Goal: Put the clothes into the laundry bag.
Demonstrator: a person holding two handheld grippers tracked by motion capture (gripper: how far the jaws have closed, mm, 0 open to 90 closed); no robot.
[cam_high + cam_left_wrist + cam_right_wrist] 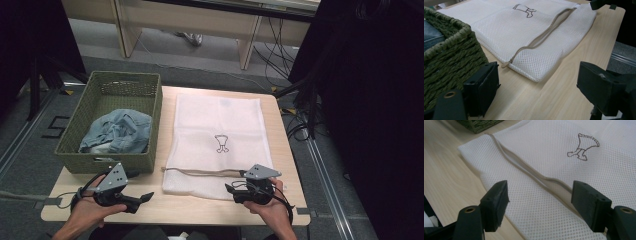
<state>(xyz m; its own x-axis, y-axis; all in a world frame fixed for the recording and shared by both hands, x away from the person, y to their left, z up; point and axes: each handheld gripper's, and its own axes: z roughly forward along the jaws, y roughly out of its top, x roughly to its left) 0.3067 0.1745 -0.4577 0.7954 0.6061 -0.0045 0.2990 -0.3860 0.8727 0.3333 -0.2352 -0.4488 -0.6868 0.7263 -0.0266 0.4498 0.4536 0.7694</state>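
A white mesh laundry bag [215, 140] lies flat on the wooden table, its beige zipper [200, 172] running along the near end. My left gripper [145, 198] rests at the front left, pointing right, jaws open over bare wood [539, 92]; the bag's corner [534, 75] lies just ahead. From the front right, my right gripper [230, 189] points left over the bag's near edge. Its jaws stand open [542, 205] above the mesh, with the zipper [524, 171] running across ahead of them. Neither holds anything.
A green woven basket [85, 150] sits at the table's left with blue denim clothing [117, 131] inside; its wall [451, 60] is close to my left gripper. A small boot-shaped mark [221, 143] is printed on the bag. Bare wood [195, 207] runs along the front edge.
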